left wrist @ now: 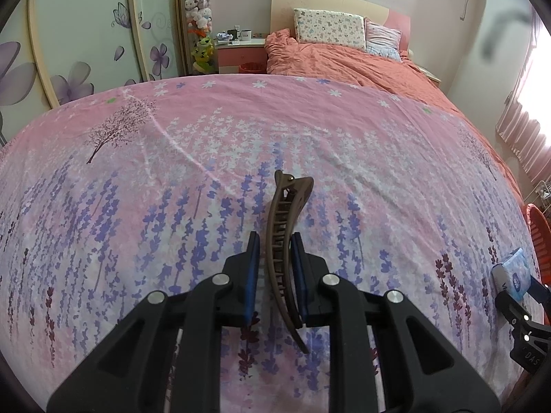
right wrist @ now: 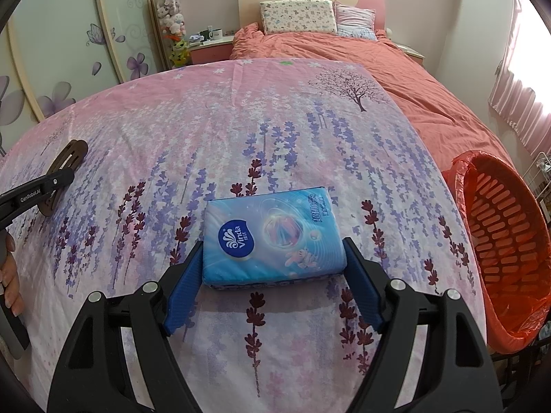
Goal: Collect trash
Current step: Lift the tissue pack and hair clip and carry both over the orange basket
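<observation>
- Left gripper has its blue pads on either side of a brown hair clip. The right pad looks pressed against the clip, with a thin sliver of gap on the left, so I honestly can't tell if it's really clamped or just closing in. The right wrist view shows the clip's end sticking out past the black finger, seemingly up off the cloth.
- Right gripper sits fairly wide, pads snug against both short sides of a blue Vinda tissue pack, so it's gripping that. The pack lies flat on the cloth.
- Biggest thing in view: the pink sheet with purple lavender print that everything sits on.
- Behind it, a bed with an orange duvet and two pillows against the headboard.
- Orange slatted bin lined with an orange bag stands at the sheet's right edge, near the tissue pack but not touching it.
- Nightstand with mugs, far back beside the bed.
</observation>
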Demonstrator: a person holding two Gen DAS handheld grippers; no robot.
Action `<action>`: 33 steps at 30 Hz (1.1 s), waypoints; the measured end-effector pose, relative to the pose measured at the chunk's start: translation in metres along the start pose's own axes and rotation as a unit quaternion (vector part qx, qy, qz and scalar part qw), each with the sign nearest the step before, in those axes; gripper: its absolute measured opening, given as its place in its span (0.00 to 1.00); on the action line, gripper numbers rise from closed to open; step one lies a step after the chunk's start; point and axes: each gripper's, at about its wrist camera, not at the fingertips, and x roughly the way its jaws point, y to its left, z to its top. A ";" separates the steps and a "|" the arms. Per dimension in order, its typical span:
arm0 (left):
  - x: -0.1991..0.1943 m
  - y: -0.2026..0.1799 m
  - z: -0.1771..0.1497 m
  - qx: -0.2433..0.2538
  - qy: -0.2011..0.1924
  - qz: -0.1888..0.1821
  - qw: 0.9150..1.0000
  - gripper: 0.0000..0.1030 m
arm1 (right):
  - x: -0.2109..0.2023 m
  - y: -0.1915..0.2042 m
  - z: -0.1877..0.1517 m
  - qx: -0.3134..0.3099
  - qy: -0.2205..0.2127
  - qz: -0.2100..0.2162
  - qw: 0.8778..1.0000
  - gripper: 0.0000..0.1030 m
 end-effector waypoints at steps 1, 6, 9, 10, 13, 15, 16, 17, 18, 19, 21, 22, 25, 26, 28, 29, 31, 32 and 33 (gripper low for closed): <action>0.000 0.001 0.000 0.000 0.000 -0.001 1.000 0.20 | 0.000 0.000 0.000 0.000 0.000 0.000 1.000 0.74; 0.000 -0.001 -0.001 -0.001 0.000 -0.001 1.000 0.20 | 0.000 0.000 0.000 0.000 0.000 0.000 1.000 0.75; 0.000 -0.002 -0.001 0.007 0.000 0.006 1.000 0.20 | 0.000 -0.001 0.001 0.000 0.000 0.000 1.000 0.75; 0.000 -0.003 -0.001 0.012 0.000 0.005 1.000 0.20 | 0.000 -0.001 0.000 0.000 0.000 0.000 1.000 0.75; -0.002 -0.003 -0.001 0.009 -0.002 -0.004 1.000 0.14 | -0.001 0.001 -0.002 0.003 -0.003 0.002 1.000 0.72; -0.003 -0.003 -0.003 0.006 -0.004 -0.007 1.000 0.13 | -0.003 0.000 -0.004 0.010 -0.006 0.011 1.000 0.71; -0.004 -0.002 -0.005 0.005 -0.005 -0.007 1.000 0.13 | -0.004 -0.002 -0.004 0.014 -0.008 0.017 1.000 0.71; -0.006 -0.002 -0.006 0.005 -0.008 -0.006 1.000 0.13 | -0.005 -0.004 -0.005 0.019 -0.009 0.022 1.000 0.71; -0.009 -0.002 -0.008 0.006 -0.012 -0.003 1.000 0.13 | -0.006 -0.006 -0.005 0.021 -0.010 0.025 0.999 0.71; -0.011 -0.003 -0.009 0.009 -0.015 -0.001 1.000 0.13 | -0.008 -0.006 -0.006 0.024 -0.012 0.028 0.999 0.71; -0.016 -0.006 -0.011 0.015 -0.020 0.004 1.000 0.13 | -0.011 -0.006 -0.008 0.028 -0.015 0.031 0.999 0.71; -0.020 -0.008 -0.012 0.017 -0.024 0.005 1.000 0.13 | -0.015 -0.007 -0.009 0.029 -0.018 0.033 0.999 0.71; -0.031 -0.014 -0.010 0.017 -0.029 0.004 0.999 0.13 | -0.027 -0.010 -0.010 0.031 -0.030 0.036 0.998 0.71; -0.037 -0.017 -0.010 0.017 -0.032 0.001 0.999 0.13 | -0.032 -0.011 -0.010 0.031 -0.036 0.036 0.998 0.71; -0.046 -0.021 -0.010 0.018 -0.038 -0.004 0.999 0.13 | -0.044 -0.013 -0.012 0.030 -0.048 0.036 0.998 0.71; -0.052 -0.025 -0.012 0.019 -0.041 -0.008 0.999 0.13 | -0.050 -0.019 -0.012 0.030 -0.052 0.037 0.998 0.71; -0.065 -0.032 -0.013 0.022 -0.049 -0.015 0.998 0.13 | -0.062 -0.021 -0.015 0.033 -0.064 0.036 0.997 0.71; -0.070 -0.036 -0.013 0.024 -0.052 -0.017 0.998 0.13 | -0.066 -0.023 -0.015 0.034 -0.068 0.037 0.996 0.71; -0.076 -0.041 -0.014 0.027 -0.056 -0.020 0.998 0.13 | -0.069 -0.027 -0.014 0.036 -0.072 0.037 0.996 0.71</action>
